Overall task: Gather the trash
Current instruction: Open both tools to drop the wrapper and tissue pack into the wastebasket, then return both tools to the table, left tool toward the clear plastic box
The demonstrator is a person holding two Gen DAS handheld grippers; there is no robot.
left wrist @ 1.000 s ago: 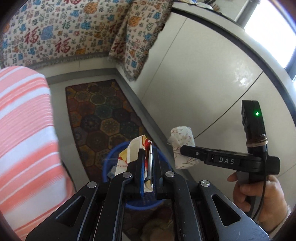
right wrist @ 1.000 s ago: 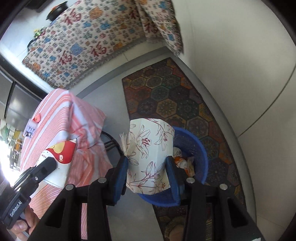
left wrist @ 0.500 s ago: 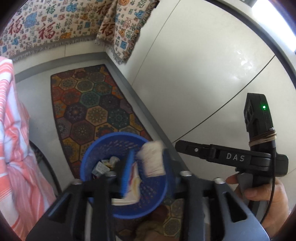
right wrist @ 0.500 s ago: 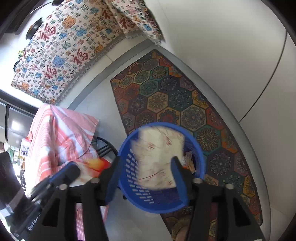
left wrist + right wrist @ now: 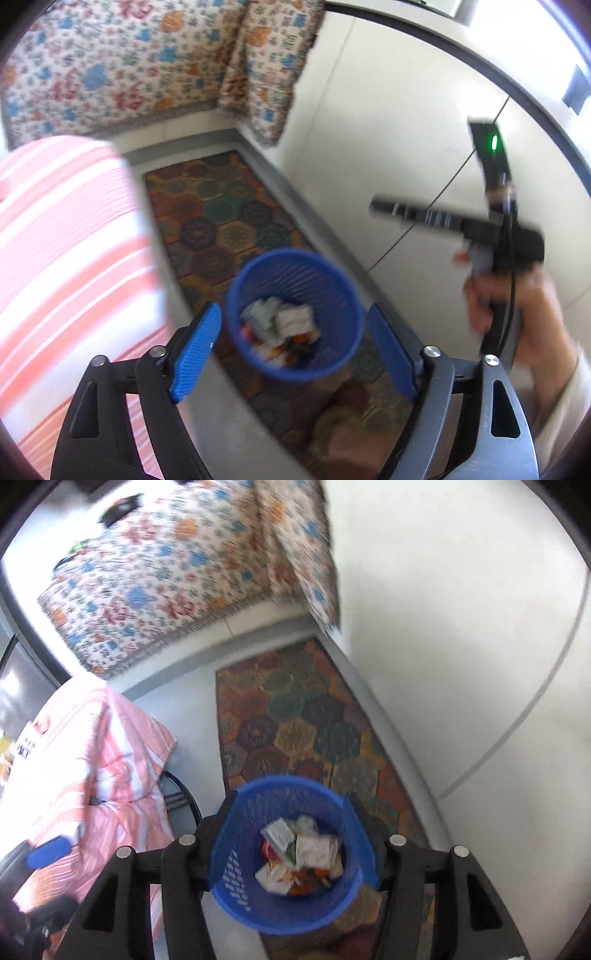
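Hanging above the blue basket (image 5: 293,314), the left gripper (image 5: 293,341) has its blue-padded jaws spread wide with nothing between them; they have just been opening, and the pads press on nothing. Directly below and between its fingers (image 5: 195,345) sits the basket's open mouth, and at the bottom lies the trash (image 5: 280,326): crumpled paper, a pale folded packet and some orange and red scraps, all blurred. The right gripper (image 5: 290,840) hovers over the same basket (image 5: 236,853), its jaws parted to a middling width on either side of the rim and empty too, having opened a little further just now; beneath it the trash (image 5: 301,853) shows as a pale green-white carton, a white floral-printed wad and orange bits. Under the basket and running away ahead of both claws is a rug (image 5: 295,720) patterned in coloured hexagons. To the left of the claws hangs a pink-and-white striped cloth (image 5: 62,251). To the right of the left gripper, a hand (image 5: 532,314) grips the black handle of the other device. Farther ahead, a floral patterned throw (image 5: 147,62) drapes down to the pale floor (image 5: 184,701).
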